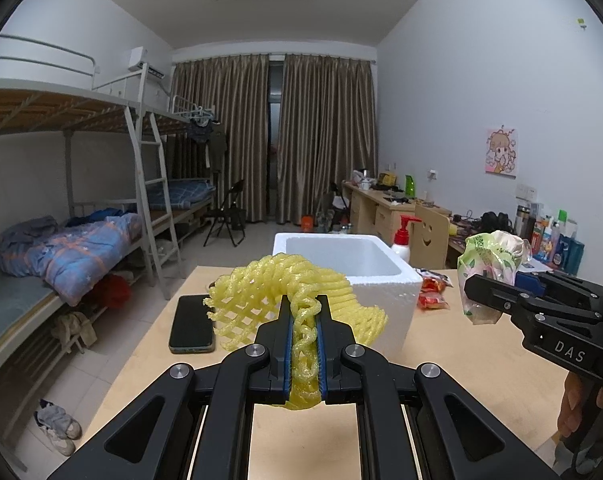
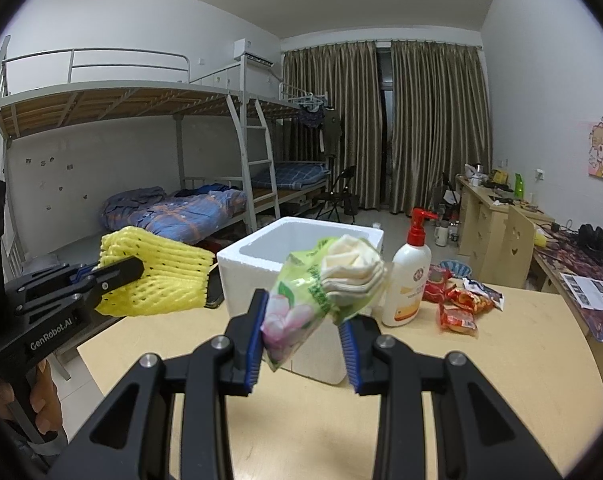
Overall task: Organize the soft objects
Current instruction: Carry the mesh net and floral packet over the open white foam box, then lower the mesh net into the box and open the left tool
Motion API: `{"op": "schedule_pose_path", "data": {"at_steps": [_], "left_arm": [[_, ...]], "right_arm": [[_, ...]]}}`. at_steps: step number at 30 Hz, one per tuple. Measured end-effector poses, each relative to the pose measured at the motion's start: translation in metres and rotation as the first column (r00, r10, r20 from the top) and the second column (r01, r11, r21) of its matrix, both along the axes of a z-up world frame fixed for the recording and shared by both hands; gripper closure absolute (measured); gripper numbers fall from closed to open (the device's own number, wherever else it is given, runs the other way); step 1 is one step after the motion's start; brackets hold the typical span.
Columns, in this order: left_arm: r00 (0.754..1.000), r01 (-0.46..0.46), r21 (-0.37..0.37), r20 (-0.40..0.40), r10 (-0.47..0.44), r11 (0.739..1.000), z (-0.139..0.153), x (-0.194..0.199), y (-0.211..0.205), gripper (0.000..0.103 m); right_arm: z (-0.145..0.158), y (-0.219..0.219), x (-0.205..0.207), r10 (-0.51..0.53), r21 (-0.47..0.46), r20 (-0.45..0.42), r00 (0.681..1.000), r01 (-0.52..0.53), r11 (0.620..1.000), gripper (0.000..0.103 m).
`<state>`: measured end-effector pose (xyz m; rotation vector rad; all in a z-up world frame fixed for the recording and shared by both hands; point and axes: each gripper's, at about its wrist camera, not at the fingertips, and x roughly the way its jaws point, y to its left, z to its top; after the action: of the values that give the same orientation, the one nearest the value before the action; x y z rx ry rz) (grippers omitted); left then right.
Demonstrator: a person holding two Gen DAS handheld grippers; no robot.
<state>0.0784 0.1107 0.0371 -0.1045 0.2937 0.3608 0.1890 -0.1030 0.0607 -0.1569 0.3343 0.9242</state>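
Observation:
My left gripper [image 1: 304,312] is shut on a yellow foam fruit net [image 1: 277,292] and holds it above the wooden table [image 1: 461,360], in front of a white foam box [image 1: 341,256]. It also shows in the right wrist view [image 2: 113,274] with the net [image 2: 161,276]. My right gripper [image 2: 303,320] is clamped on a green tissue pack [image 2: 321,284] with white tissues sticking out, held up in front of the box [image 2: 261,256]. In the left wrist view the right gripper [image 1: 485,292] holds the pack [image 1: 489,264] to the right of the box.
A black phone [image 1: 191,324] lies left of the box. A white lotion bottle with a red pump [image 2: 407,280] and red snack packets [image 2: 457,304] sit right of it. Bunk beds [image 1: 61,200] stand at the left, cluttered desks [image 1: 389,204] along the right wall.

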Motion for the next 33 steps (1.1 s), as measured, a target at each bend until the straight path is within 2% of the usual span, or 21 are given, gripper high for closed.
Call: {"op": "schedule_pose_path", "data": {"at_steps": [16, 33], "left_arm": [[1.0, 0.005, -0.009, 0.007, -0.005, 1.0, 0.011, 0.025, 0.029, 0.093], [0.998, 0.058, -0.001, 0.004, -0.058, 0.998, 0.023, 0.062, 0.051, 0.093]], "right_arm": [[0.005, 0.032, 0.019, 0.024, -0.023, 0.006, 1.0, -0.024, 0.999, 0.065], [0.015, 0.062, 0.044, 0.031, -0.035, 0.006, 1.0, -0.031, 0.999, 0.065]]}}
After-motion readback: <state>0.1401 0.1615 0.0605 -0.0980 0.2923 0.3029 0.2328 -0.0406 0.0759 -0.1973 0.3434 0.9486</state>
